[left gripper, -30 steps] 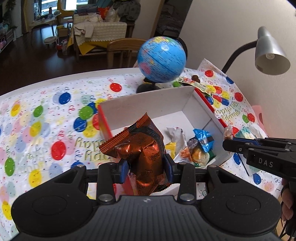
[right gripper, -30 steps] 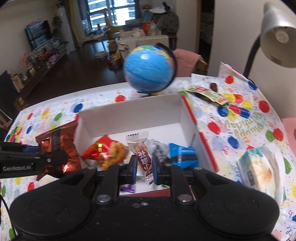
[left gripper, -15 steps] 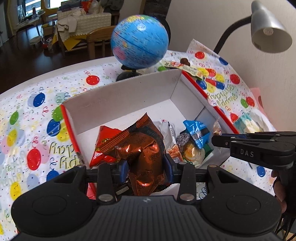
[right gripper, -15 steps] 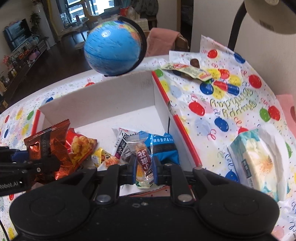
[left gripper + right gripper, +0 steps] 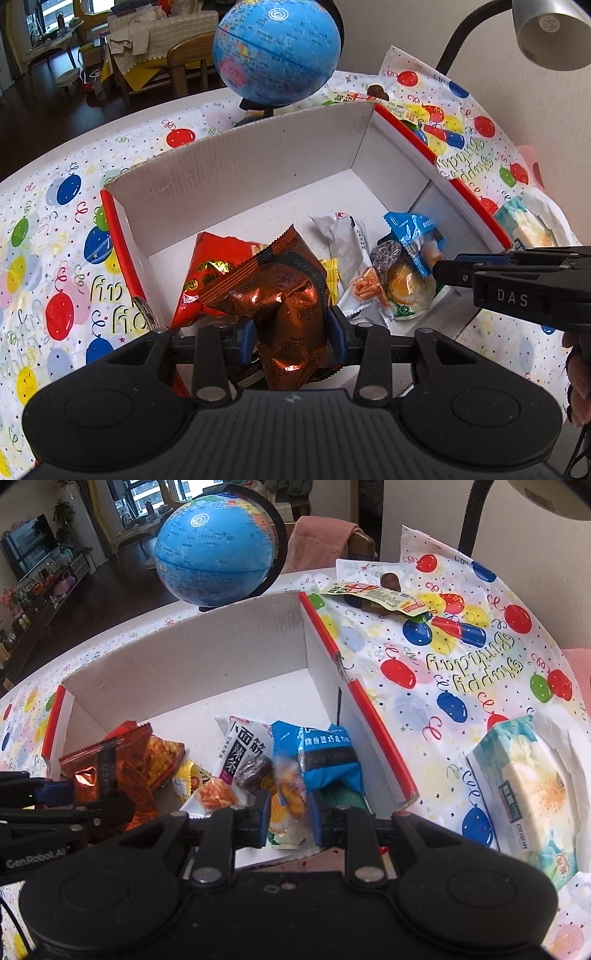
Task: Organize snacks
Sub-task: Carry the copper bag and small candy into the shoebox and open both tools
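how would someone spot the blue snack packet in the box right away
Start at the white cardboard box in front of the globe. Among the snacks piled at its near end, the blue packet lies nearest the right wall. It is the only bright blue wrapper, with white lettering.

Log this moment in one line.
left claw: shut on Oreo pack over box | right claw: just opening, yellow packet between, not pinched | stage: loading snacks into box

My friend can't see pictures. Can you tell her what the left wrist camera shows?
The left hand-held gripper squeezes a shiny copper Oreo packet above a white cardboard box that holds other snacks. The right hand-held gripper reaches in from the right. Behind the box, a blue globe stands on a balloon-print tablecloth.
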The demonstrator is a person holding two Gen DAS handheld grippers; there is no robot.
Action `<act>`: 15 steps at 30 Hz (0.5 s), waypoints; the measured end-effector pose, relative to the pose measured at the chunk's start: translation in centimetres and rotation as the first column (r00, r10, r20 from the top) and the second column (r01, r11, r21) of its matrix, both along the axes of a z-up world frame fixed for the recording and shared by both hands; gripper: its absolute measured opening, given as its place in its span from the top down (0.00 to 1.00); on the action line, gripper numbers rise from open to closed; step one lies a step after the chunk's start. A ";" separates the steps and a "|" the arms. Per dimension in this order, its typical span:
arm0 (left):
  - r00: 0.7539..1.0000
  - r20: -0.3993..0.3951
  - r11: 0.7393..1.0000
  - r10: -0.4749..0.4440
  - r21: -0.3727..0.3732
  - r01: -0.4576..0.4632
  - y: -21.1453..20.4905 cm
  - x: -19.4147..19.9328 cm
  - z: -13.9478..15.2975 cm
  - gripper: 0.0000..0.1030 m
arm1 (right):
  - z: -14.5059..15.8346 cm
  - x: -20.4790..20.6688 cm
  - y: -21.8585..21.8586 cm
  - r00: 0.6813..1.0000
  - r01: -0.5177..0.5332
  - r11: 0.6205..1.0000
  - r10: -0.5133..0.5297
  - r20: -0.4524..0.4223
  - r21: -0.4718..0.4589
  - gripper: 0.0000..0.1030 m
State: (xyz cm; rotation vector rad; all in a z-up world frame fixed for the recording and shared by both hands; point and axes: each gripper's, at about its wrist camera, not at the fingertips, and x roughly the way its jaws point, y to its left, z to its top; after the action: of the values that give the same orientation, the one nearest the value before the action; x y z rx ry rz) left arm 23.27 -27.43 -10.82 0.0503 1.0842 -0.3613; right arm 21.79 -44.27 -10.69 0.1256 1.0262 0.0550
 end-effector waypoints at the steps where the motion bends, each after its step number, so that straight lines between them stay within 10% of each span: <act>1: 1.000 -0.001 1.000 -0.001 0.000 0.001 0.0 0.0 0.0 0.62 | 0.0 0.0 0.1 1.000 -0.001 1.000 0.001 0.000 0.002 0.77; 15: 0.998 0.060 1.000 0.003 -0.005 -0.002 0.8 -1.9 2.0 0.36 | 1.3 -1.7 0.5 0.999 -0.026 0.999 0.025 0.042 0.036 0.56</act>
State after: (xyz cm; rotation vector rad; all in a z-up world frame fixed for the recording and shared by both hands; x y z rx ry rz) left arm 21.35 -26.64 -8.86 0.0553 1.0241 -0.3580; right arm 20.12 -43.74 -9.39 0.1441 0.9852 0.0991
